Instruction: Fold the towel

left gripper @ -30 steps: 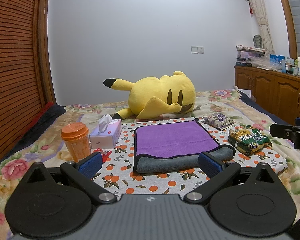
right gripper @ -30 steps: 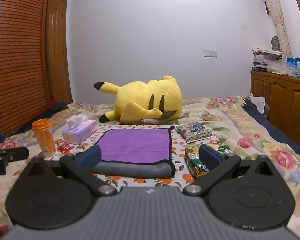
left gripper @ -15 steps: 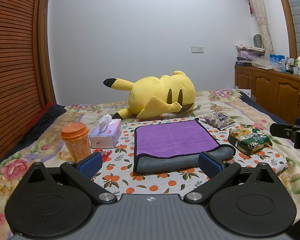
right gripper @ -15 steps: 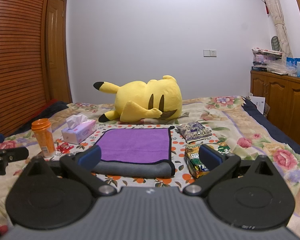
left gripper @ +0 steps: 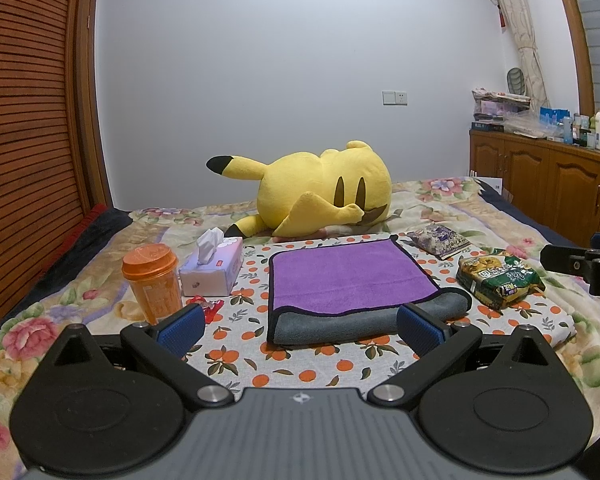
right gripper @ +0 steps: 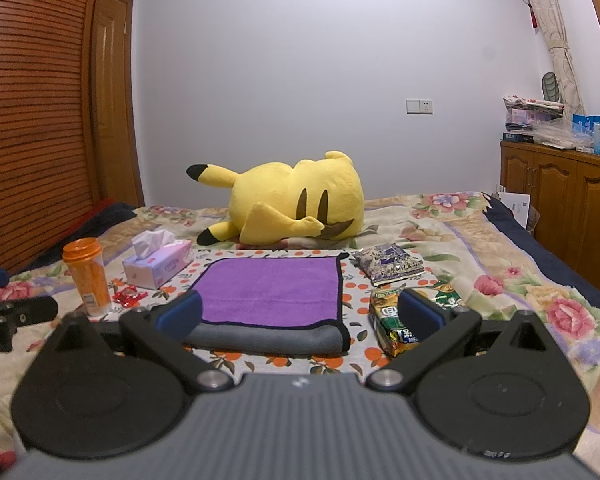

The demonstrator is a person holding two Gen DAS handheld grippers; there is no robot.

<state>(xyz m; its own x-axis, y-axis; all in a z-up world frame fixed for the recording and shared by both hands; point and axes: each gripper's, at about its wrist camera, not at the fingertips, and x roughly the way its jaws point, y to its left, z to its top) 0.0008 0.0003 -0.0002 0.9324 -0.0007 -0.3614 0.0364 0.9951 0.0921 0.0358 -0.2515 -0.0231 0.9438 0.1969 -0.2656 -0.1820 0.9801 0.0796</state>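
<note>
Left gripper [left gripper: 300, 330]: jaws spread wide, nothing between them, held just short of the towel's near edge. Right gripper [right gripper: 300, 314]: jaws likewise spread and empty; its left blue pad overlaps the towel's near left corner in its own view, contact not clear.

Towel [left gripper: 350, 286]: purple face up, grey underside showing in a rolled fold along the near edge. Lies flat on an orange-print cloth [left gripper: 320, 364] spread over the bed [left gripper: 60, 292].

Left of towel: tissue box [left gripper: 212, 268], orange lidded cup [left gripper: 153, 280], small red wrapper [left gripper: 206, 306] near the cup. Right of towel: green snack bag [left gripper: 500, 280], purple packet [left gripper: 440, 236] behind it. Beyond the towel, yellow plush toy [left gripper: 324, 196] on its side. Wooden cabinet [left gripper: 548, 184] far right.
</note>
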